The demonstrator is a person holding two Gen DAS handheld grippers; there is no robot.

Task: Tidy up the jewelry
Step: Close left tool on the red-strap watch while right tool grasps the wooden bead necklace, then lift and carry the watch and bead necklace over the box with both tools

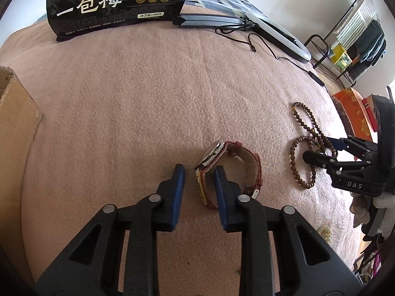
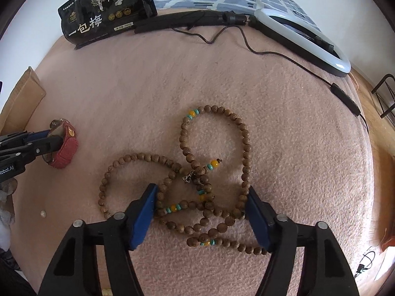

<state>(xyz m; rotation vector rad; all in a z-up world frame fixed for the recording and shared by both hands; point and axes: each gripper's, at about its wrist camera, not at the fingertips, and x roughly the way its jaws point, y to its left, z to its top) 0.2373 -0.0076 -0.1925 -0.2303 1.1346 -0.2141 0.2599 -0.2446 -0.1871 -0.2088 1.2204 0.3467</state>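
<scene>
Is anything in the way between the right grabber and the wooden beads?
Nothing visible. The right gripper is open, and the wooden bead necklace lies on the pink blanket right between its fingers.

Watch [image 1: 222,170] on blanket [image 1: 148,98], bead necklace [image 2: 197,185] right of it; snack bag [image 1: 116,2] behind.

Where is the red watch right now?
The red watch sits on the pink blanket between the open jaws of the left gripper, left of the wooden bead necklace.
</scene>
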